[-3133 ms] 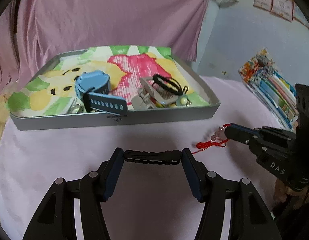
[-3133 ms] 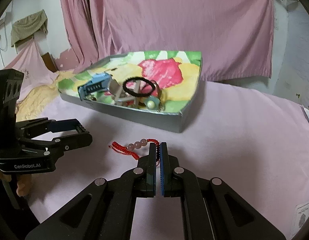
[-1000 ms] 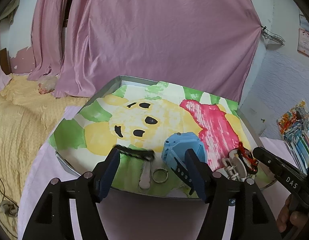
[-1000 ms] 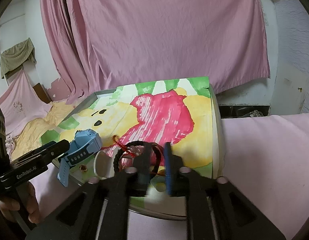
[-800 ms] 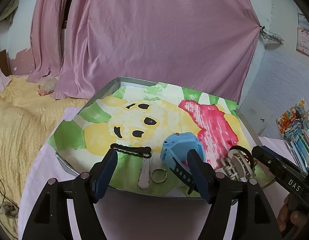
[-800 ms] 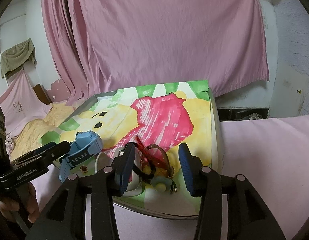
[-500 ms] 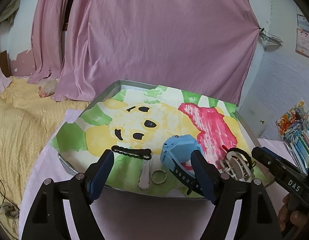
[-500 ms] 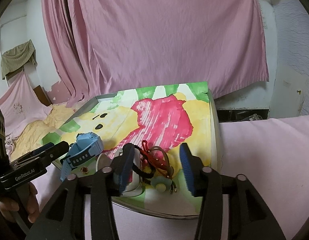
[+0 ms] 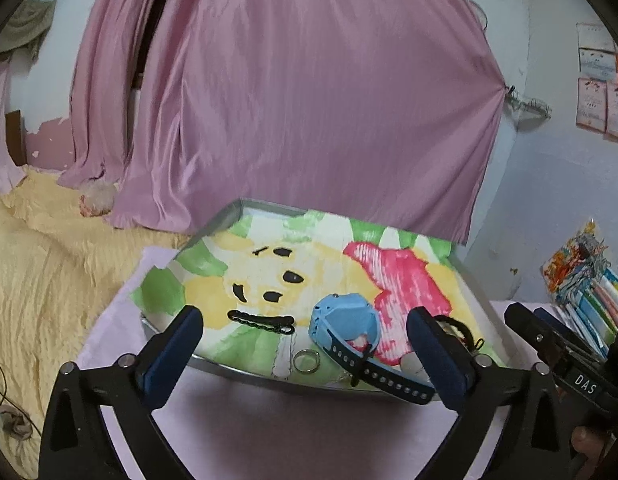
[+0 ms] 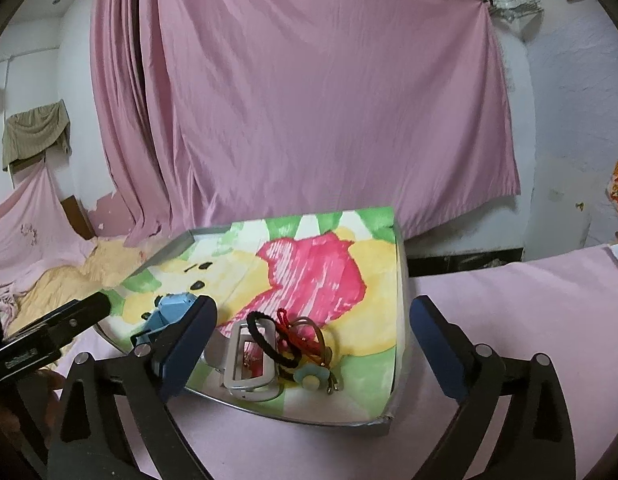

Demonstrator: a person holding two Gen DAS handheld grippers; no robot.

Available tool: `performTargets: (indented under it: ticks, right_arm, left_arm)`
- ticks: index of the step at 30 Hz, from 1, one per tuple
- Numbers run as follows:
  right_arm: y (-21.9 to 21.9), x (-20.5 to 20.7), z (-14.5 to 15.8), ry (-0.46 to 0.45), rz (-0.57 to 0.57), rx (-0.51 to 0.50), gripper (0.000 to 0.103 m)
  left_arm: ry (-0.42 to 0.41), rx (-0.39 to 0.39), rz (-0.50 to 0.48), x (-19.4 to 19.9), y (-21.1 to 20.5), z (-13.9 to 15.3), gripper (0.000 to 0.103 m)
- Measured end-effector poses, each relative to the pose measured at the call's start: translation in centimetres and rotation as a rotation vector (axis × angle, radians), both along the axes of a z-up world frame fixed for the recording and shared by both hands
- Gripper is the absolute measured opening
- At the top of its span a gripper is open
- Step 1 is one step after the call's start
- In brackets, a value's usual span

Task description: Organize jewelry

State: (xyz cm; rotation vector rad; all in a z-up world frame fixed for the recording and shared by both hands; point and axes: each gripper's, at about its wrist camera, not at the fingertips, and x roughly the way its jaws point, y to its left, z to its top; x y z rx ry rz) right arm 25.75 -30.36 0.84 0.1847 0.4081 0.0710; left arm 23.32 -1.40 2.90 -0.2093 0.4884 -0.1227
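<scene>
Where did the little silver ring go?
In the left wrist view, the silver ring lies flat in the tray, near its front edge, just left of the blue watch and below the black hair clip.

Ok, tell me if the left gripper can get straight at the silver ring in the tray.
Probably yes. The left gripper is open, and the silver ring lies just inside the tray wall; the blue watch strap sits close beside it.

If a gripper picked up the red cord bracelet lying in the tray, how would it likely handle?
The red cord bracelet would probably be floppy: it lies in loose bends across the black hair tie. It looks thin, so likely very light. It overlaps a brownish wire hoop in the tray, so lifting it might snag or drag them.
</scene>
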Motion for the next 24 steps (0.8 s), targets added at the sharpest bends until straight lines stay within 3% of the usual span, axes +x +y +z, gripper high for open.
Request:
performTargets:
  ticks: [2,12,24]
  right_arm:
    - [0.0,-0.6,0.3,-0.018,-0.004,-0.005,0.101]
    - [-0.2,-5.7,2.2,-0.155,-0.054,-0.025,0.101]
    - [1.3,-12.4,3.1,-0.181,-0.022,-0.095,0.101]
  left_arm:
    - [-0.025,-0.008,0.005,-0.6,0.2,0.3,0.102]
    - [-0.105,0.022,0.035,-4.5,0.7,1.7,0.102]
    - [-0.144,0.056,0.046,-10.9,1.2,2.3,0.102]
